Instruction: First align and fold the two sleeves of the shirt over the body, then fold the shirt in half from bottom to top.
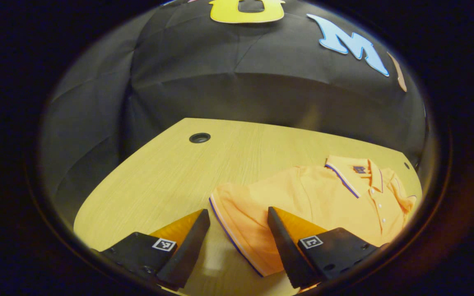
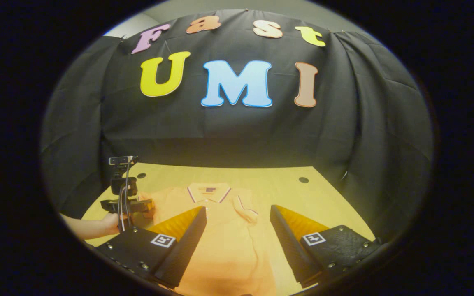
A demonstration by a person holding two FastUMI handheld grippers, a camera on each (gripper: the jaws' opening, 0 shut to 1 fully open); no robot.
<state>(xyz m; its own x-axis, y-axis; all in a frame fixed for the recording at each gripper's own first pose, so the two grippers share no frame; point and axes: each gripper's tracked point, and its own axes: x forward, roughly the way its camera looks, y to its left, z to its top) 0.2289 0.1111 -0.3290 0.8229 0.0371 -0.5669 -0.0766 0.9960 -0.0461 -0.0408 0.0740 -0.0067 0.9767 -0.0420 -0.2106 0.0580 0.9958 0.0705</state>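
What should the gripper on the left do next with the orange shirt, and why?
Probably ease the left gripper down and shut it on the sleeve edge. Its jaws stand open with the striped cuff lying flat on the wooden table between them. On the polo shirt, the other sleeve already seems folded over the body, so this one looks next.

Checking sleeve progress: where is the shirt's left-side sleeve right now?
In the left gripper view, the sleeve lies flat on the table, between the open left gripper fingers.
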